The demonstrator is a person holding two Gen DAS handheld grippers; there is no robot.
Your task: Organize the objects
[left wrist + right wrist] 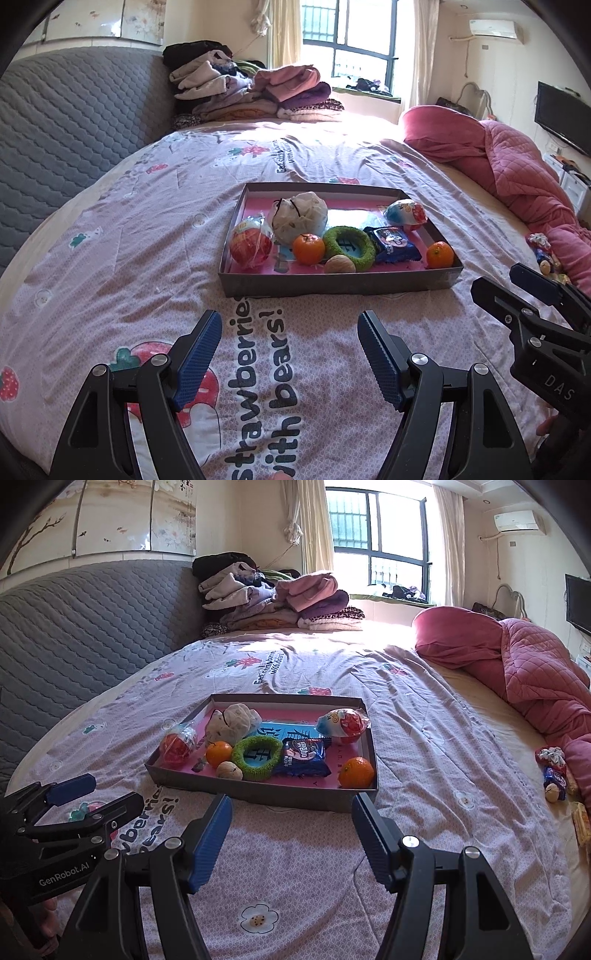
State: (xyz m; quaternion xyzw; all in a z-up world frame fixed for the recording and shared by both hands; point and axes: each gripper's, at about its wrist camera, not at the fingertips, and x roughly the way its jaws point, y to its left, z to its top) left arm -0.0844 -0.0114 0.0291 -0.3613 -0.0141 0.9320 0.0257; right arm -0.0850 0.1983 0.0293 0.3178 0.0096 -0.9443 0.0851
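Both tongs [290,354] [291,834] gape empty; only the right view shows the bedside walnut [551,792].

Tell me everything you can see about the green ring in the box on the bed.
The green ring is a fuzzy, bright green loop, looking like plush or chenille. It lies flat on the box's pink floor, near the front wall, its open middle showing blue print beneath. A walnut sits against its front left edge, an orange beside its left, and the dark blue snack packet touches its right. Neither set of tongs touches it.

Strawberry-print bed [314,867] with tray [258,788], clothes pile [273,602], pink quilt [524,664]
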